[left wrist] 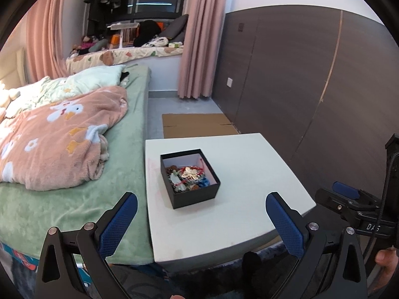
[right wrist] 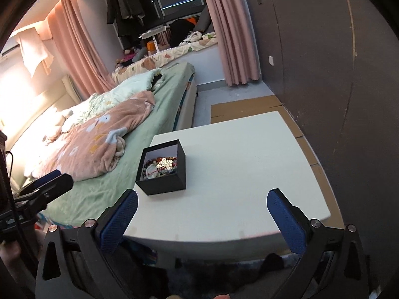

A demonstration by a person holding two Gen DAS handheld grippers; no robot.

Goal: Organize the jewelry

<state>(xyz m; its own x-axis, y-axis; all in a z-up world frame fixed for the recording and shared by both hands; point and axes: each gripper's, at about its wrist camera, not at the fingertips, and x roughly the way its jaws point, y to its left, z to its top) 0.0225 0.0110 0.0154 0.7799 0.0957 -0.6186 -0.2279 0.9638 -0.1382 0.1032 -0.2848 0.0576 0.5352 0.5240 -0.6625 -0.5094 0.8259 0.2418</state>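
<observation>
Right wrist alone shows towel (right wrist: 35,49) hanging; left wrist, box (left wrist: 190,178).

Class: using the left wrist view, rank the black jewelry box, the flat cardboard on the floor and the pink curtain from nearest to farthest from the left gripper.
From the left gripper:
1. Black jewelry box, on the white table, just ahead.
2. Flat cardboard, on the floor beyond the table.
3. Pink curtain, hanging at the far wall.
</observation>
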